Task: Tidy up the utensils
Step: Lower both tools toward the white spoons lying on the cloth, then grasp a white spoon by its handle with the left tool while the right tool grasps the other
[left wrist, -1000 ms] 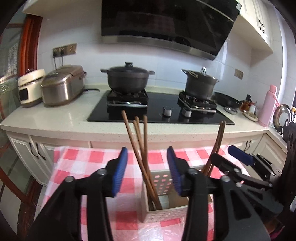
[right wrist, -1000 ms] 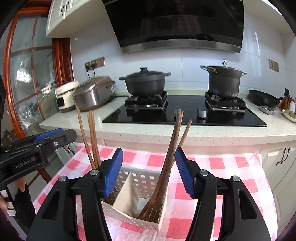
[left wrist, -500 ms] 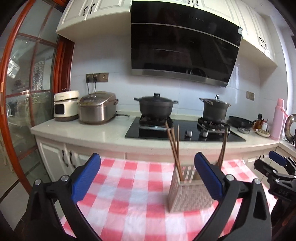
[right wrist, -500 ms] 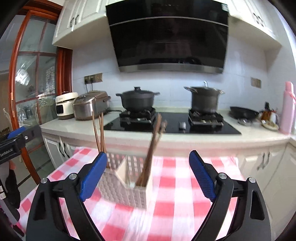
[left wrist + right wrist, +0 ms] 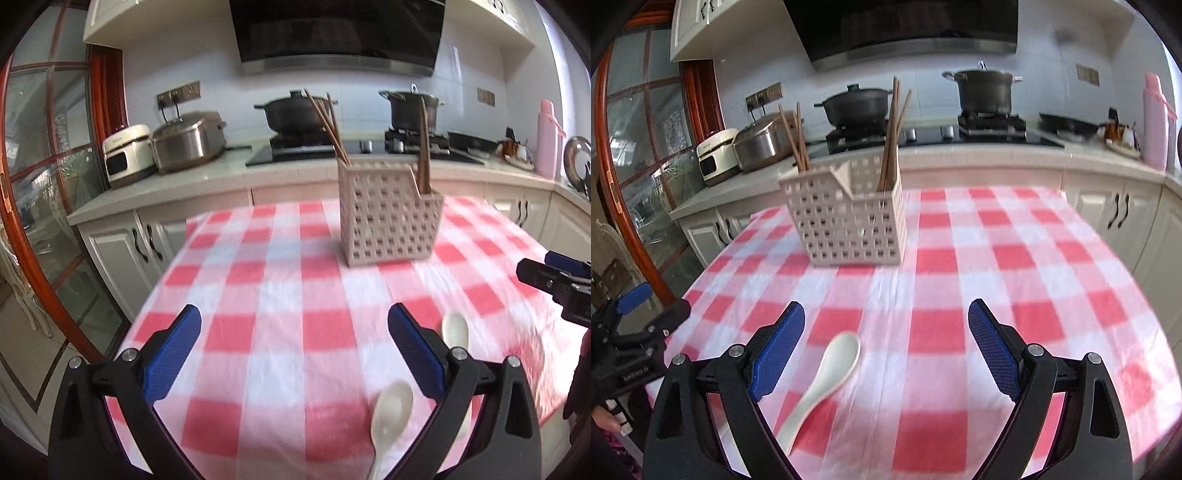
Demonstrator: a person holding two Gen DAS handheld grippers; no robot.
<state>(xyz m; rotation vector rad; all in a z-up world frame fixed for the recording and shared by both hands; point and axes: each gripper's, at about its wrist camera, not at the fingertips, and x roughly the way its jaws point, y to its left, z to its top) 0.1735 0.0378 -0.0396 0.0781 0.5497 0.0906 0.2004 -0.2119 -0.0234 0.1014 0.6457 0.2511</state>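
Both hand-held grippers stand with jaws wide apart and empty; nothing lies between the pads of either.

Left hand-held gripper point(image 5: 294, 345): two white spoons lie on the checked cloth of the bench point(image 5: 280, 258). The near spoon point(image 5: 389, 410) lies just inside the right finger, bowl toward the basket point(image 5: 388, 218), handle running back under the gripper. The far spoon point(image 5: 455, 334) lies outside that finger, partly hidden by it.

Right hand-held gripper point(image 5: 886, 345): one spoon point(image 5: 831, 373) lies between the fingers, close to the left finger. Its long axis runs diagonally, bowl up and to the right, handle down and to the left. Whether this is one of the two spoons in the left view cannot be told.

The basket stands upright well beyond both grippers, with chopsticks point(image 5: 892, 136) in both compartments.

Judgement: spoon pickup is the step in hand. The right gripper is better placed, as its spoon already lies within the jaw span. Rolling the wrist to set the pads across the handle would likely aid the grasp.
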